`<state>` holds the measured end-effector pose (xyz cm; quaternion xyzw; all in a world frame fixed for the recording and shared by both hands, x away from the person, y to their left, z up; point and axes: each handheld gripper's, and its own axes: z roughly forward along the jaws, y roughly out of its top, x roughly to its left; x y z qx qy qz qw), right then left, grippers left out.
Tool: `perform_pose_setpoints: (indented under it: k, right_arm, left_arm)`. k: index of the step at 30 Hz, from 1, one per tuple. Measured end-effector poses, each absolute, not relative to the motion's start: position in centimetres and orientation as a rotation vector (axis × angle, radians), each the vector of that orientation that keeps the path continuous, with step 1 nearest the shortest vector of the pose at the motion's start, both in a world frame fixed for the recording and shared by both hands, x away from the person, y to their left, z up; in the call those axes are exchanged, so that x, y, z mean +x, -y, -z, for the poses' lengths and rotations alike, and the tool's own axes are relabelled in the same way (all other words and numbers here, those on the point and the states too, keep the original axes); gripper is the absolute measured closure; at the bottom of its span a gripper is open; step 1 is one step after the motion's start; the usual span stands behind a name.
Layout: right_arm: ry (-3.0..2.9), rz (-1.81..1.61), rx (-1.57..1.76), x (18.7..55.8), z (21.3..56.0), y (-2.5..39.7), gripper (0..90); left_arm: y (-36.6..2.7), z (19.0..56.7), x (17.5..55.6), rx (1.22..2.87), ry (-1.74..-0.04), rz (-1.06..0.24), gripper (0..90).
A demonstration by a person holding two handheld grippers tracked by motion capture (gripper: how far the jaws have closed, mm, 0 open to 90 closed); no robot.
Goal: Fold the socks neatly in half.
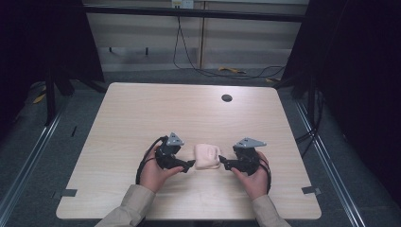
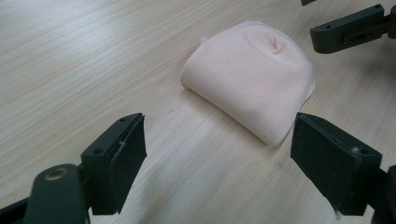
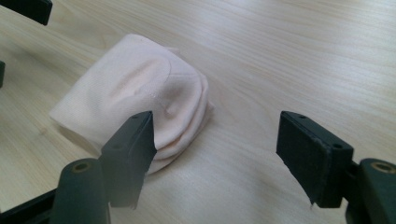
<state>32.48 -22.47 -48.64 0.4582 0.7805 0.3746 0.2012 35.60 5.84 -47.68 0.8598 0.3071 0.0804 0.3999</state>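
Observation:
A folded pale peach cloth [image 1: 207, 156] lies on the light wooden table [image 1: 142, 118], between my two grippers. The left gripper [image 1: 190, 164] sits just left of it, held in a hand, jaws open. In the left gripper view the cloth [image 2: 252, 88] lies ahead of the open left gripper [image 2: 217, 156], and nothing is between its jaws. The right gripper [image 1: 222, 162] is just right of the cloth and open. In the right gripper view the cloth [image 3: 135, 100] lies ahead and to the left of the open right gripper [image 3: 215, 149], with one jaw close beside its folded edge.
A small dark round hole [image 1: 227, 98] sits near the table's far edge. Cables [image 1: 189, 59] run over the floor behind the table. Dark frame posts [image 1: 49, 90] stand at both sides. The other gripper's jaw [image 2: 348, 30] shows at the top right of the left gripper view.

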Motion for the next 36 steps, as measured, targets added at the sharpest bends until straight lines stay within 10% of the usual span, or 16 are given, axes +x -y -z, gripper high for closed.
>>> perform_pose_setpoints:
  k: [36]
  right_arm:
    - [-2.258, -1.072, 1.188, 30.2, 48.3, 26.0, 16.3]
  left_arm:
    - [-10.0, 48.8, 35.3, 2.175, -0.778, -0.158, 18.1]
